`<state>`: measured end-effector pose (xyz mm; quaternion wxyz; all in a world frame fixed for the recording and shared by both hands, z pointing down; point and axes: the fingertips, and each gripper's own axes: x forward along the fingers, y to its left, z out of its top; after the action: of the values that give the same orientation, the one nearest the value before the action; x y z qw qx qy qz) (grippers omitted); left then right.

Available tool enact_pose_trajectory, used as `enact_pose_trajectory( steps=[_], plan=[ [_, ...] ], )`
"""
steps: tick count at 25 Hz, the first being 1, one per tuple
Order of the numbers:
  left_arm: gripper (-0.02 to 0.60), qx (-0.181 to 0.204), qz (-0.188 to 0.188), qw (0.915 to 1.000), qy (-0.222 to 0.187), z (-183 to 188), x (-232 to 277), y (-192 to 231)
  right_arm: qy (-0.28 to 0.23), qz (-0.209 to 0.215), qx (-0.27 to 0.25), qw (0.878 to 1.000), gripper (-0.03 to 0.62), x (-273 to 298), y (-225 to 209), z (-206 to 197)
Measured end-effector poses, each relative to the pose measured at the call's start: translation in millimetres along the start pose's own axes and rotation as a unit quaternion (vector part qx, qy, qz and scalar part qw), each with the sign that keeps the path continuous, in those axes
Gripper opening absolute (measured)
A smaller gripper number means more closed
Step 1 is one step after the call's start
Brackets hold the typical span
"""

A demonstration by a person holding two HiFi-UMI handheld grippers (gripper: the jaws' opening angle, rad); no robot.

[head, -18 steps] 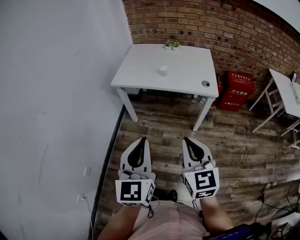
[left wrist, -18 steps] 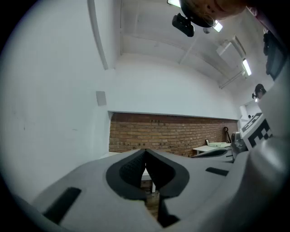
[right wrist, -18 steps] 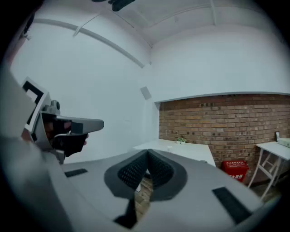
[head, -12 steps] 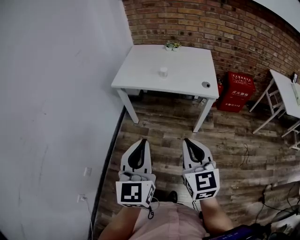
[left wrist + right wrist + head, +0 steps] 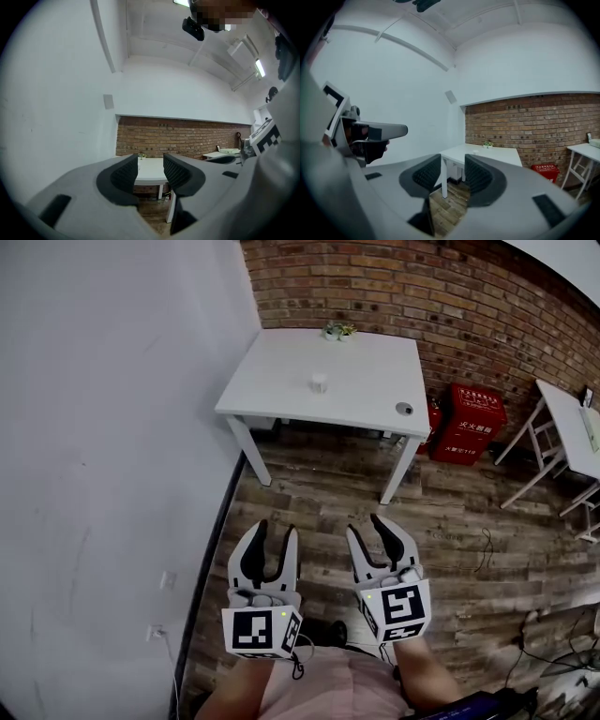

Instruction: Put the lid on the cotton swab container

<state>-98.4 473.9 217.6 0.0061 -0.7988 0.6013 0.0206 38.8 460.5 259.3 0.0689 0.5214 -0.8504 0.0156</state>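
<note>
The left gripper [image 5: 277,527] and right gripper [image 5: 365,524] are held side by side over the wooden floor [image 5: 450,521]. Each has its jaws moderately apart with nothing between them. The cotton swab container [image 5: 319,382] stands near the middle of the white table [image 5: 272,381], well ahead of both grippers. The small round lid [image 5: 404,409] lies near the table's right front corner, apart from the container.

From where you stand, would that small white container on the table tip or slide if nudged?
Probably light: the container looks tiny on the table. It stands upright and stubby, so it likely slides before tipping. Too distant to judge more.
</note>
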Motion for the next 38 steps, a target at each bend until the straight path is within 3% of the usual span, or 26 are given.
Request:
enact_pose_trajectory(
  steps=[11, 20, 28, 38],
  plan=[
    [0.178, -0.002, 0.004, 0.9999, 0.013, -20, 25, 12, 0.013, -0.004, 0.004, 1.0, 0.158, 26, -14, -17],
    [0.178, -0.02, -0.01, 0.9991, 0.036, -46, 104, 62, 0.035, -0.013, 0.013, 0.999, 0.155, 115, -32, -32],
    [0.178, -0.024, -0.027, 0.9986, 0.038, -48, 194, 114, 0.033, -0.03, 0.014, 0.999, 0.147, 210, -55, -14],
    [0.178, -0.018, -0.063, 0.9979, 0.007, -18, 275, 146, 0.006, -0.067, 0.0, 0.998, 0.135, 277, -83, 30]
  ],
)
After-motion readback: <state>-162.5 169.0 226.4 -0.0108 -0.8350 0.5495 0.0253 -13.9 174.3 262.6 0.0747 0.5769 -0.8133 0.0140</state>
